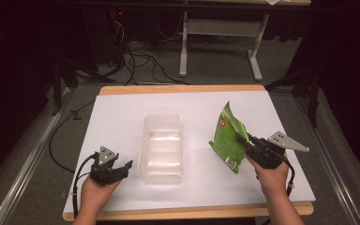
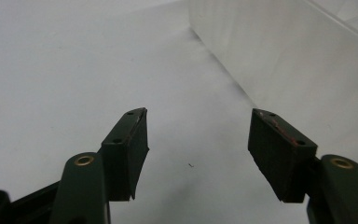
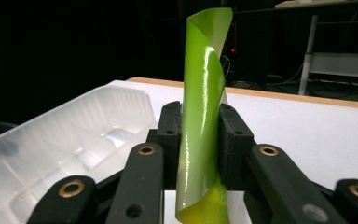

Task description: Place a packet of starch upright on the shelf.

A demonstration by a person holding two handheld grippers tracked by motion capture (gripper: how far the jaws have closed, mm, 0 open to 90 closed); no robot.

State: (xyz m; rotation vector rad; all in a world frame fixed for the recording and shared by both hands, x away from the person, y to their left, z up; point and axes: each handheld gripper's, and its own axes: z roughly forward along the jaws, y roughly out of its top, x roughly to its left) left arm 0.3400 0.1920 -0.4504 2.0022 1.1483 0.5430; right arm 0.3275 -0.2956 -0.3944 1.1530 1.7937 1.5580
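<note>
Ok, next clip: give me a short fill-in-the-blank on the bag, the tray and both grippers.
1. The right gripper has a ____ bag between its jaws.
2. The clear plastic tray lies on the ____ table top.
3. The left gripper has its jaws ____, nothing between them.

Missing words: green; white; open

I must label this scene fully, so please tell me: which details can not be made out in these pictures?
- Flat green foil bag, high view: print and small label too small to read.
- Same bag, right claw view: seen edge-on, claw pads cover its middle.
- Clear ribbed plastic tray, left claw view: cut off by the edge; inside hidden by its wall.
</note>
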